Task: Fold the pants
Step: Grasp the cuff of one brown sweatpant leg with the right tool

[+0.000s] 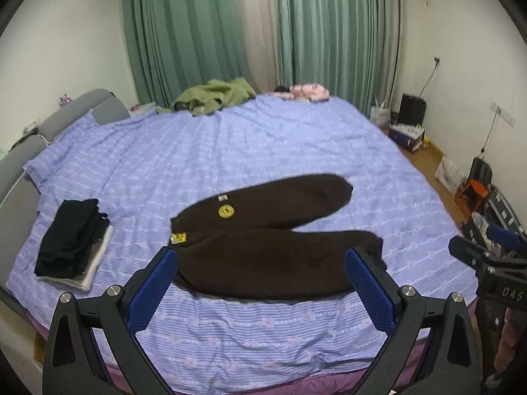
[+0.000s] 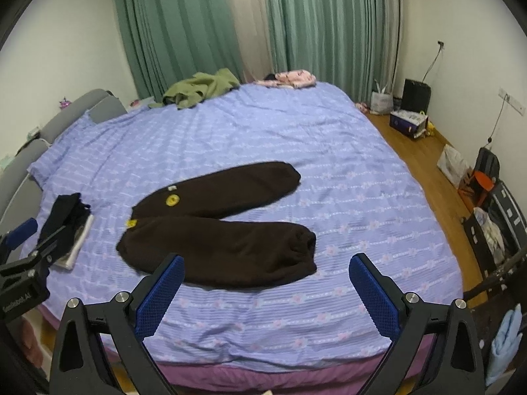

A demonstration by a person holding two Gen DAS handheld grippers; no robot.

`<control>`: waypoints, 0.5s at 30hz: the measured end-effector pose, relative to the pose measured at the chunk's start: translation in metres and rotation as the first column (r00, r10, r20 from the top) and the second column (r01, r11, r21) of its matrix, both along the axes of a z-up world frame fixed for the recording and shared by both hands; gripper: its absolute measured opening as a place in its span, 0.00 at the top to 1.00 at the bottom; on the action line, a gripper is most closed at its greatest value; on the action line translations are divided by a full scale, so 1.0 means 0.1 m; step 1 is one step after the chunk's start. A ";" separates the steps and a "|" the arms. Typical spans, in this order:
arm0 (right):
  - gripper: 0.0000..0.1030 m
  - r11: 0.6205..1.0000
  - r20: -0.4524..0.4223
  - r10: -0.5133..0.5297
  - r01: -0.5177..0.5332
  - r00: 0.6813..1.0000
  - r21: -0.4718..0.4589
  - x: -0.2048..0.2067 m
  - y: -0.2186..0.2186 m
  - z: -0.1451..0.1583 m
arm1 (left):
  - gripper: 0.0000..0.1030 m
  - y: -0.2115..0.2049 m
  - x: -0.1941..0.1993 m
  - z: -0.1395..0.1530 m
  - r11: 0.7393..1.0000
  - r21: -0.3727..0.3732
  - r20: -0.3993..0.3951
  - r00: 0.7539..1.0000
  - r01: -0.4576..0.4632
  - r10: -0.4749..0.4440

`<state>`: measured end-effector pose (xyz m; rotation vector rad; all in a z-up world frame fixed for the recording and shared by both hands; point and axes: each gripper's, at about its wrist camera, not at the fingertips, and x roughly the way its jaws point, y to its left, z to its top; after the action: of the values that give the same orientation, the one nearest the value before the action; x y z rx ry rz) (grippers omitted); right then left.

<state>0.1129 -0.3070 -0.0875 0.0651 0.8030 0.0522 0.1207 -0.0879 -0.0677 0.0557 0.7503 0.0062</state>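
Dark brown pants (image 1: 273,230) lie flat on the purple striped bed sheet (image 1: 230,151), waist to the left, both legs spread to the right in a V, with yellow patches near the waist. They also show in the right wrist view (image 2: 217,227). My left gripper (image 1: 262,268) is open and empty, held above the near leg at the bed's front edge. My right gripper (image 2: 266,271) is open and empty, held above the near leg's cuff end. Neither touches the pants.
A stack of folded dark and white clothes (image 1: 70,240) sits at the bed's left. A green garment (image 1: 214,97) and a pink one (image 1: 309,92) lie at the far edge. Bags and boxes (image 2: 408,120) stand on the wooden floor at right. Green curtains hang behind.
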 end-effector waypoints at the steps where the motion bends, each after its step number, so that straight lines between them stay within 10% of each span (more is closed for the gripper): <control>1: 0.06 1.000 -0.015 -0.001 0.001 1.000 -0.001 0.09 -0.04 -0.08 | 0.00 -0.04 0.08 -0.09 1.000 0.003 -0.014 1.000 0.003 -0.003; 15: 0.51 0.995 -0.240 0.083 -0.066 0.967 0.078 1.43 -0.48 -1.60 | 0.00 -0.66 1.23 -1.67 0.998 0.053 -0.293 0.955 -0.030 0.044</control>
<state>0.2554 -0.3545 -0.2478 0.1087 1.0494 0.1457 0.2442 -0.1536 -0.2349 0.0900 1.0501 0.0528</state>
